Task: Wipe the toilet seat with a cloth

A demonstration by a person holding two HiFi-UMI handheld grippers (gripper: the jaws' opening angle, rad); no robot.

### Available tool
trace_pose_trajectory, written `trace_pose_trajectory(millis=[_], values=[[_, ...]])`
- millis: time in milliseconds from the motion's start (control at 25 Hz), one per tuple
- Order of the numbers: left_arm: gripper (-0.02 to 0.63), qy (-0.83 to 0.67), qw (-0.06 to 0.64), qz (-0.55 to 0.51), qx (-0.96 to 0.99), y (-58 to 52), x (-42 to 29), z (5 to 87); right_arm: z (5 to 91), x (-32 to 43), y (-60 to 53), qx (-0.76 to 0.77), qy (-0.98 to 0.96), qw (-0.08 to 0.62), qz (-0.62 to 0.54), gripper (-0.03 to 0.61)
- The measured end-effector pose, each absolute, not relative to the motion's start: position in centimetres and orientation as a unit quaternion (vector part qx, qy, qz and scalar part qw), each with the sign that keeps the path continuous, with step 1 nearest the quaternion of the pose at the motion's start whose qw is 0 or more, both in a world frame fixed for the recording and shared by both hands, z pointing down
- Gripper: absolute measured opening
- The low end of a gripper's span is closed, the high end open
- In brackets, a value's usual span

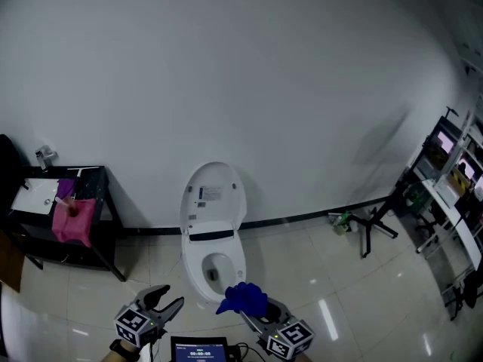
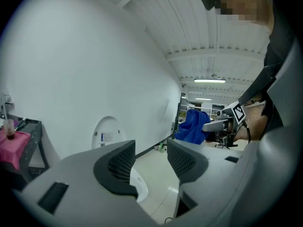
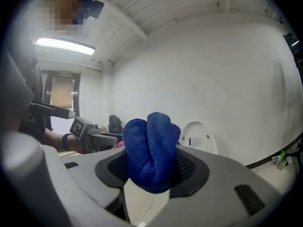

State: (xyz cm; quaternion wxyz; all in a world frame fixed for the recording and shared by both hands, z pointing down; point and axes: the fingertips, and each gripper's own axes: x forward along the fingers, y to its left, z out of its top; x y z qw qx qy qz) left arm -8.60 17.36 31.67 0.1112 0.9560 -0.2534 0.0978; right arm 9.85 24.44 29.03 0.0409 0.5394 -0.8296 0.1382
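A white toilet (image 1: 213,262) stands against the wall, its lid (image 1: 214,195) raised and its seat (image 1: 236,256) down around the bowl. My right gripper (image 1: 253,312) is shut on a bunched blue cloth (image 1: 243,299), held just in front of the bowl's near edge. The right gripper view shows that cloth (image 3: 151,150) squeezed between the jaws, with the lid (image 3: 197,135) behind. My left gripper (image 1: 169,304) is open and empty, left of the toilet's front. In the left gripper view its jaws (image 2: 149,162) stand apart, with the lid (image 2: 108,133) and blue cloth (image 2: 193,125) beyond.
A black washstand (image 1: 98,225) with a white basin (image 1: 35,195), a tap (image 1: 45,157) and a pink towel (image 1: 73,220) stands at left. A metal shelf rack (image 1: 445,194) and a black tripod (image 1: 376,221) are at right. A small green bottle (image 1: 343,222) sits on the tiled floor.
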Motion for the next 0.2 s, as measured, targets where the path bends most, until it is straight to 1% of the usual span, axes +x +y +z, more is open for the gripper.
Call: trace_pose_trajectory(millis=[200], values=[[0.219, -0.251, 0.107, 0.098, 0.957, 16.7, -8.2, 31.7, 28.5, 9.4, 23.0, 0.532, -0.837, 0.034, 0.126, 0.222]])
